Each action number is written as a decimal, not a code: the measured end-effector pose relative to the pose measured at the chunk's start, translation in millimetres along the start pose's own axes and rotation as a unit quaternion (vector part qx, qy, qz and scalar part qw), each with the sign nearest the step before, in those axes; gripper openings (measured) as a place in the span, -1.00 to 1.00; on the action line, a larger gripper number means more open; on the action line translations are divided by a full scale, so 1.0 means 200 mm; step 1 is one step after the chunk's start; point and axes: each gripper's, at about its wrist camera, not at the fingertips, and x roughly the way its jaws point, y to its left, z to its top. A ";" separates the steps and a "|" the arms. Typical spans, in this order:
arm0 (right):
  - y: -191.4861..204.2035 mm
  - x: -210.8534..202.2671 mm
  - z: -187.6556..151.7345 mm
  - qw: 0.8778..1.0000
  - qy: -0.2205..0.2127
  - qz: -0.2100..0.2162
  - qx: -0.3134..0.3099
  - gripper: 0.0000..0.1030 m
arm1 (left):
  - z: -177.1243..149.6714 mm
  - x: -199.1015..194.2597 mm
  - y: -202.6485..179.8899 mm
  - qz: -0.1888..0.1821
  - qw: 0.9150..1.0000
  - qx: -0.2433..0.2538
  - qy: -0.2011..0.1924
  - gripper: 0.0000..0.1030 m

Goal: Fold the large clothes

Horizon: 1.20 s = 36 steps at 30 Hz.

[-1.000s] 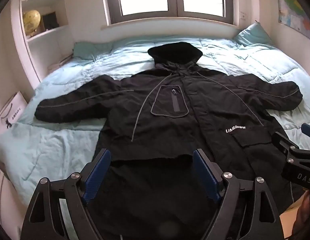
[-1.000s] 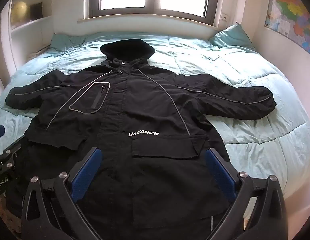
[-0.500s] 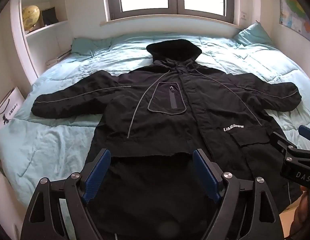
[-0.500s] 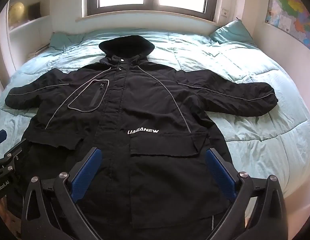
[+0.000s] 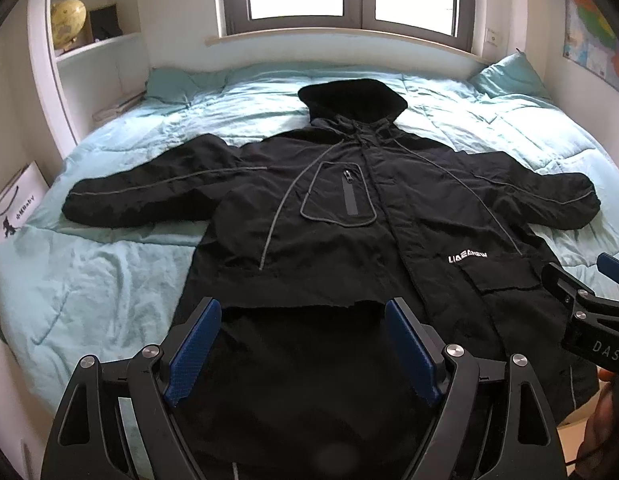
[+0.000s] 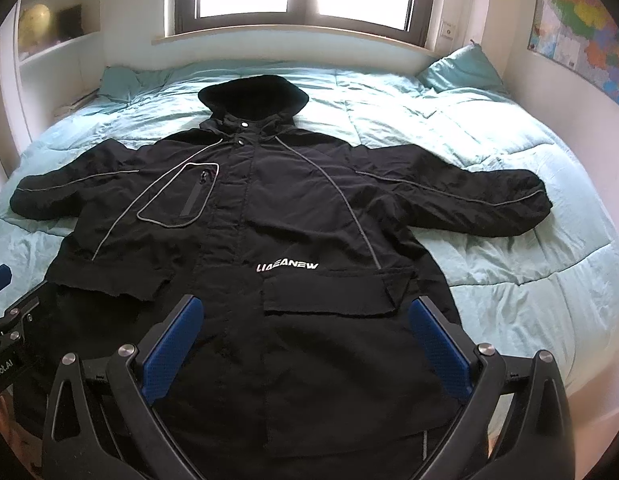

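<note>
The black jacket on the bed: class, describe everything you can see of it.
The black jacket is a long hooded coat of matte woven-looking fabric with thin grey piping, a zipped chest pocket, flap pockets and white lettering. It lies front up and unfolded on the pale turquoise quilt, hood toward the window, both sleeves spread sideways. The open left tongs and right tongs hover over its hem.

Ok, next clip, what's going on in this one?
A person holds a gripper in each hand over a black hooded jacket spread flat, front up, on a bed with a light blue duvet. Both sleeves lie stretched out to the sides and the hood points toward the window. The left gripper and the right gripper are both open above the jacket's lower part, holding nothing. No fold has been made yet; the jacket lies fully laid out.
</note>
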 end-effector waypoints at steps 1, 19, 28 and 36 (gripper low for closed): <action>0.00 0.00 0.00 1.000 -0.001 0.001 -0.001 1.00 | 0.00 0.01 0.00 0.000 1.000 0.001 0.002 0.66; -0.08 0.00 -0.02 1.000 0.010 0.010 0.022 1.00 | -0.02 0.03 -0.07 0.004 1.000 0.010 0.019 0.66; -0.11 0.00 -0.03 0.999 0.017 0.020 0.031 1.00 | -0.03 0.04 -0.05 0.010 1.000 -0.008 0.020 0.66; -0.14 0.01 -0.05 0.999 0.024 0.017 0.041 1.00 | -0.03 0.07 -0.04 -0.002 0.999 -0.016 0.028 0.66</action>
